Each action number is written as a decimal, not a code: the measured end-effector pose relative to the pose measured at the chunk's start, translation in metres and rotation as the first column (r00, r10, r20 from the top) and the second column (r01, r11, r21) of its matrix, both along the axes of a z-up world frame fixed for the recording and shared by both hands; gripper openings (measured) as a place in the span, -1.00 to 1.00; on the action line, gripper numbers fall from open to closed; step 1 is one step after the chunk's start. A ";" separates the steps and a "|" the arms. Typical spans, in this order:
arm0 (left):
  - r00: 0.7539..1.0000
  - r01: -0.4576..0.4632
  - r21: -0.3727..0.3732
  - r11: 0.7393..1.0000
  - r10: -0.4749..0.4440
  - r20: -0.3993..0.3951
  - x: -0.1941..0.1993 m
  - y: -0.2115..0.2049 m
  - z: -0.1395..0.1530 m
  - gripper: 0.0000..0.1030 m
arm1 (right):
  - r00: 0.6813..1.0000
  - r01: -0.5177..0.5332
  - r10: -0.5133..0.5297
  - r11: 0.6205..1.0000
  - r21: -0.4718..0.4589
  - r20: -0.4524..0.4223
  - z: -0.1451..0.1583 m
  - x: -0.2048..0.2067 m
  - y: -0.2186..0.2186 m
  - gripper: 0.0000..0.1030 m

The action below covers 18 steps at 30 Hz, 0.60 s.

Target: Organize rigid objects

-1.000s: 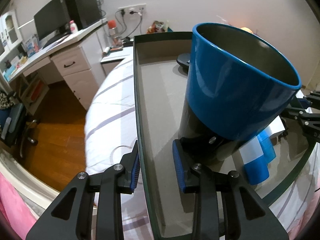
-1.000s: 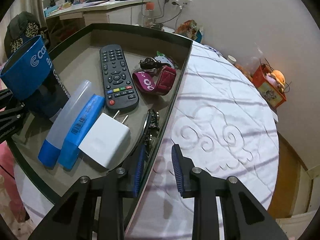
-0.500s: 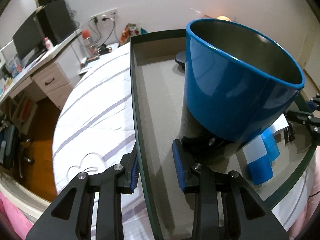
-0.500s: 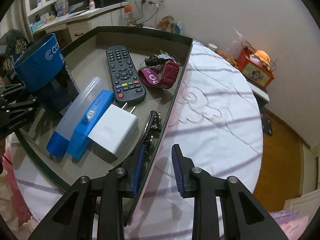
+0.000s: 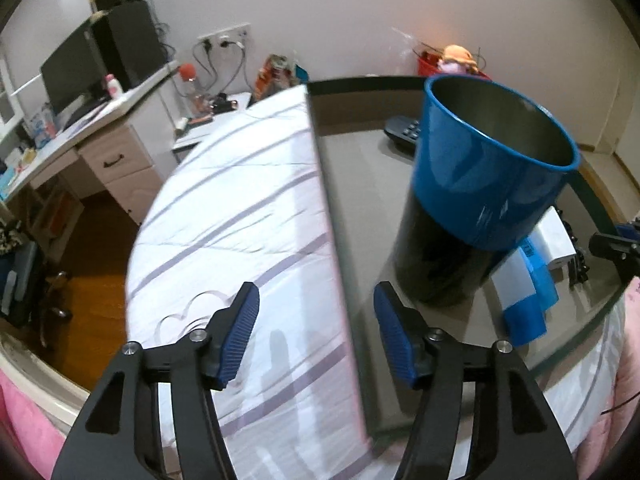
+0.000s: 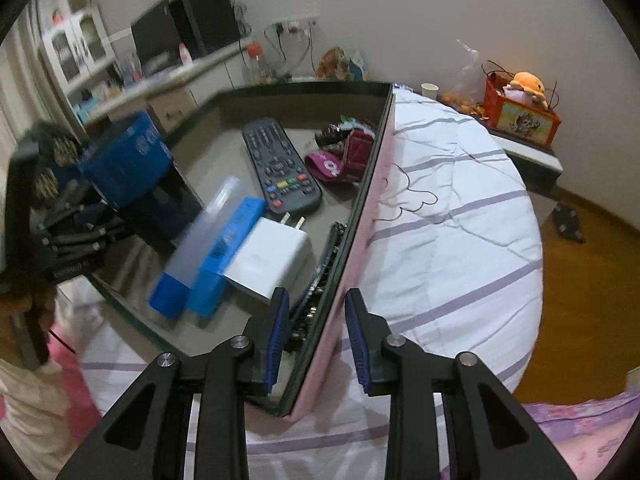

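Right wrist view: one tray (image 6: pixel 280 90), one remote (image 6: pixel 280 166), one white charger (image 6: pixel 270 262).

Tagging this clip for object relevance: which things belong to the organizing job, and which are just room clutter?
Job: tray, cup, remote, charger, blue box, wristband.

Lying about: bedsheet, desk, monitor, red box, paper cup.
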<state>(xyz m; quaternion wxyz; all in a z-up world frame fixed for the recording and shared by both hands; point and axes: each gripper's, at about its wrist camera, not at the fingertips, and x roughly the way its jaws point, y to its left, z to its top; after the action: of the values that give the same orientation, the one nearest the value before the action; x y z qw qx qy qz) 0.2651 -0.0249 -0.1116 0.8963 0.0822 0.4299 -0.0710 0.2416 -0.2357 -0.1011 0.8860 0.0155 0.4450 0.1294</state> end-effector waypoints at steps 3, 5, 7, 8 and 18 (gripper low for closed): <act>0.999 -0.025 -0.024 0.999 0.026 0.033 -0.015 0.016 0.010 0.36 | 0.999 -0.003 0.000 0.997 0.075 0.040 0.003 -0.010 -0.010 -0.41; 0.998 -0.017 -0.057 0.998 0.020 0.056 -0.028 0.023 0.017 0.40 | 0.998 -0.023 0.015 0.993 0.119 0.069 0.004 -0.017 -0.015 -0.35; 0.996 0.001 -0.073 0.997 0.005 0.089 -0.040 0.026 0.024 0.47 | 0.994 -0.065 0.047 0.980 0.187 0.103 0.005 -0.025 -0.020 -0.14; 0.995 0.012 -0.071 0.997 -0.005 0.099 -0.046 0.026 0.026 0.49 | 0.992 -0.078 0.056 0.976 0.202 0.111 0.005 -0.028 -0.022 0.00; 0.994 0.084 -0.033 0.996 -0.082 0.069 -0.067 0.011 0.008 0.59 | 0.980 -0.160 0.141 0.978 0.136 0.138 -0.010 -0.053 -0.011 0.18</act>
<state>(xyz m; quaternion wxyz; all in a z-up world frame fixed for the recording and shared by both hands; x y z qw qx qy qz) 0.1983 -0.0140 -0.1033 0.9079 0.0861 0.3943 -0.1133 0.1884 -0.2469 -0.1110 0.8967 0.0383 0.3768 0.2291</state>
